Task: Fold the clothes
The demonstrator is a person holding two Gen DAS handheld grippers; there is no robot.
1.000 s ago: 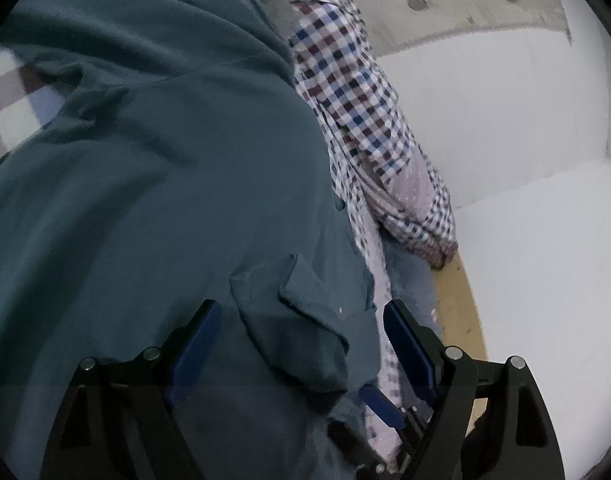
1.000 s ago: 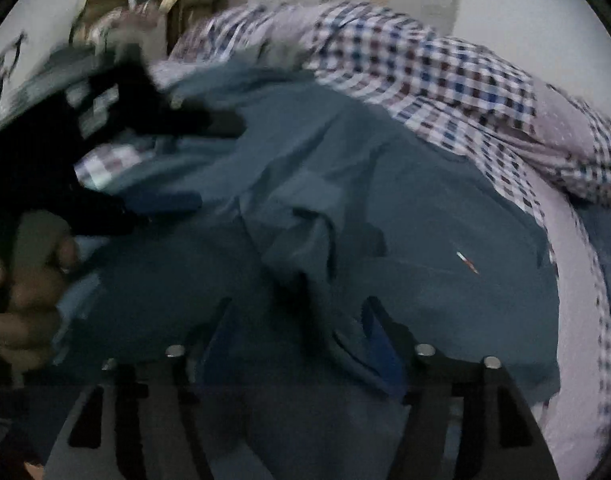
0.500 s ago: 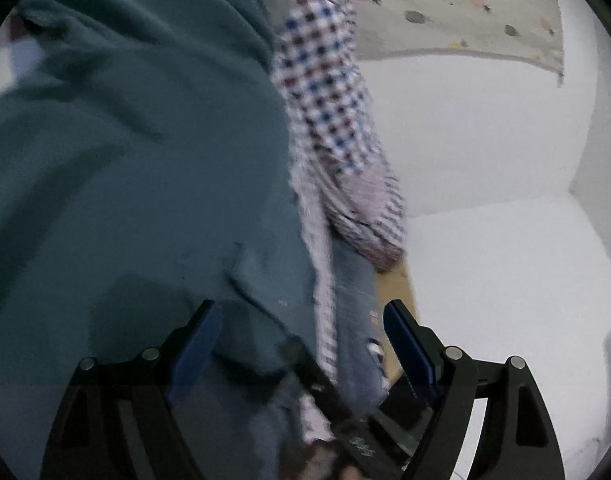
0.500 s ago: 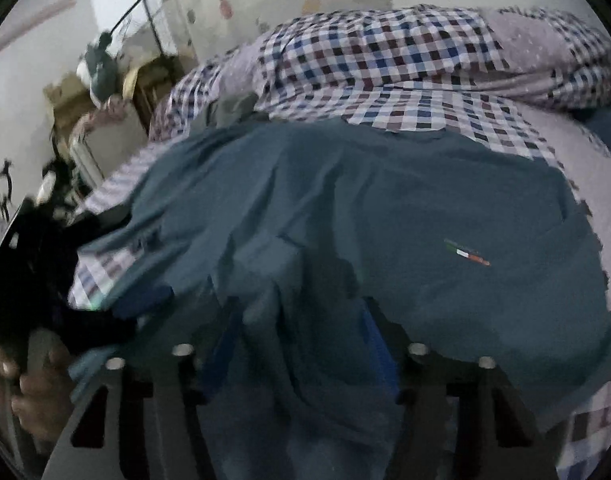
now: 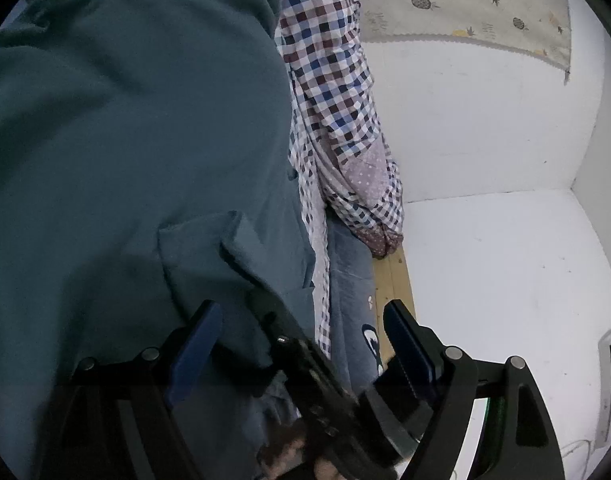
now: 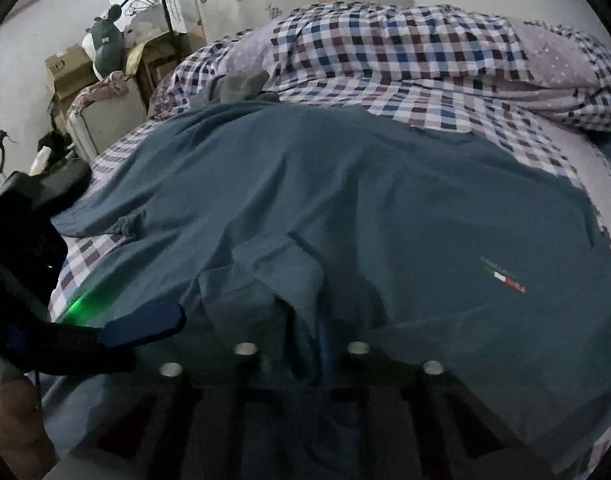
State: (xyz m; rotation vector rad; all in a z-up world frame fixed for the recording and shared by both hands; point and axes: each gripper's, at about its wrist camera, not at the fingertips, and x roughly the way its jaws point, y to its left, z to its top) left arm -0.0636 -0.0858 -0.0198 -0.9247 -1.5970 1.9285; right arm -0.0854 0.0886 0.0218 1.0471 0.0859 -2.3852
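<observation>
1. Two grippers work one teal shirt [image 6: 345, 208], which is spread over the checked bedding [image 6: 405, 64].
2. Your right gripper [image 6: 305, 344] is closing its jaws on a raised fold of the shirt's collar [image 6: 273, 276].
3. Your left gripper [image 5: 301, 340] stands wide apart, gripping nothing, at the shirt's edge.
</observation>
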